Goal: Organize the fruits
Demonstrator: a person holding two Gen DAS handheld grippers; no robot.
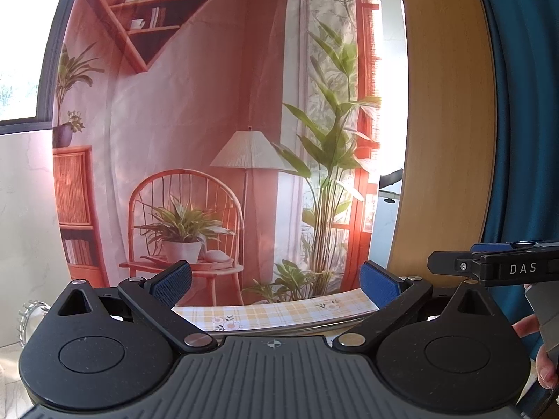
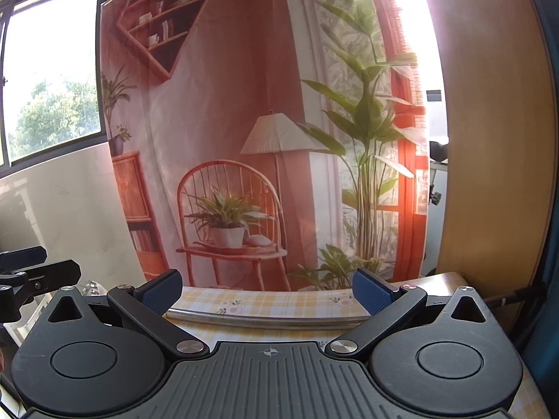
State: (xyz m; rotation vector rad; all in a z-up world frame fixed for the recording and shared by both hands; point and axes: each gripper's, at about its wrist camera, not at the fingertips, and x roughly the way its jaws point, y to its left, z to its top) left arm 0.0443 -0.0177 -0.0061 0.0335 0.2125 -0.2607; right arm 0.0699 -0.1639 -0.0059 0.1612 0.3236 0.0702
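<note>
— Blue pads on both tools, and nothing between them. The left gripper (image 1: 276, 281) has its fingers spread wide, the right gripper (image 2: 267, 289) likewise, each empty.

— And the fruit?

— None shows in either view. Just ahead of both sets of fingers lies a yellow checked tablecloth (image 1: 279, 309) with small flowers, and a curved metal rim (image 2: 265, 320) crosses it just beyond the right gripper's fingers; what it belongs to is cut off by the gripper bodies.

— Anything off to the sides?

— To the left of the left gripper, a ribbed glass edge (image 1: 29, 314) peeks out, mostly hidden. To its right, the other tool enters the frame with "DAS" printed on it, and fingertips (image 1: 527, 324) of a hand are partly visible at the frame edge below it.

— Beyond the table?

— A printed backdrop (image 2: 244, 122) of a pink room with chair, lamp and plants fills the view ahead; a wooden panel (image 2: 489, 139) stands to its right, washed out by glare.
</note>
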